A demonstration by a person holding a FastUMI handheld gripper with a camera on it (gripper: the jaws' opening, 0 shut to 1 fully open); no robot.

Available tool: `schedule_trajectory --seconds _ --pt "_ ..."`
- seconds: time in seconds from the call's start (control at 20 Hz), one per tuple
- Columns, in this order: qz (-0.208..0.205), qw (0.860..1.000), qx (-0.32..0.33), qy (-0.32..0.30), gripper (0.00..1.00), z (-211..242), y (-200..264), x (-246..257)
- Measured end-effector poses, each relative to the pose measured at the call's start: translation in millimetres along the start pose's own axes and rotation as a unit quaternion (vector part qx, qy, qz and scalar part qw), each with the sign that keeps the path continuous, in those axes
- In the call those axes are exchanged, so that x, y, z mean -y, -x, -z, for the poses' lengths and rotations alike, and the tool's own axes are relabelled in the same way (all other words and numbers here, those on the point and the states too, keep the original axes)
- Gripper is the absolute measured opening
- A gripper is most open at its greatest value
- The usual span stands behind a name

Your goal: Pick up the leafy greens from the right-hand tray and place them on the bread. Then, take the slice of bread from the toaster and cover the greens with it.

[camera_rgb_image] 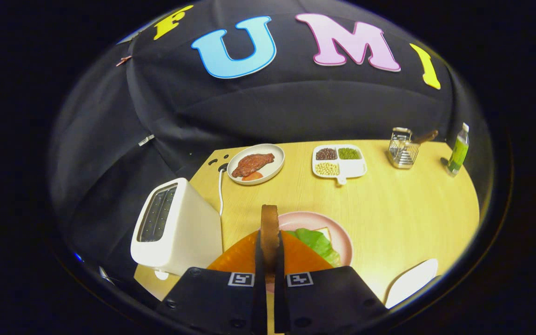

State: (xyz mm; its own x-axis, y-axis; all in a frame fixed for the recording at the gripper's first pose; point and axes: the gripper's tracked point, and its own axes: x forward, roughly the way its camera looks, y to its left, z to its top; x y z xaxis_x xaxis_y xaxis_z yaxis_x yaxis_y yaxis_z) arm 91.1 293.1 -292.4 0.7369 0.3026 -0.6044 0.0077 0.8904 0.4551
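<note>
My gripper [270, 260] is shut on a slice of bread [270, 225], held edge-on and upright between the two fingers, its brown crust facing me. Just beyond the fingers lies a pink plate [338, 230] carrying the leafy greens [317, 242] on top of a pale slice of bread [324, 231], of which only a corner peeks out. The white toaster [177, 228] stands to the left of the fingers, its top slots dark. The held slice hangs above the near left part of the plate.
A white tray [412, 281] lies near the table's front, right of the fingers. Farther back are a plate with meat [255, 164], a divided dish of beans [339, 161], a metal rack [403, 149] and a green bottle [458, 151]. A toaster cord [220, 190] runs back.
</note>
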Motion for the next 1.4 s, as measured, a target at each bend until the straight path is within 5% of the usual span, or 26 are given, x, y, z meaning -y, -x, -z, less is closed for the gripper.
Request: schedule_trajectory --seconds 0.45,0.55,0.7,0.8,1.1,1.4 --pt "0.028 0.999 -0.02 -0.023 0.12 27.1 -35.4 63.2" --pt "0.048 0.998 -0.033 -0.011 0.2 34.0 -40.4 81.3" --pt "0.073 0.997 -0.037 0.016 0.69 32.6 -37.2 101.9" --pt "0.072 0.997 -0.017 0.036 0.84 23.9 -26.4 104.2" --pt "0.045 0.995 0.033 0.081 0.99 -1.4 14.6 88.5" --pt "0.016 0.99 0.087 0.106 0.99 -34.1 67.8 60.1"
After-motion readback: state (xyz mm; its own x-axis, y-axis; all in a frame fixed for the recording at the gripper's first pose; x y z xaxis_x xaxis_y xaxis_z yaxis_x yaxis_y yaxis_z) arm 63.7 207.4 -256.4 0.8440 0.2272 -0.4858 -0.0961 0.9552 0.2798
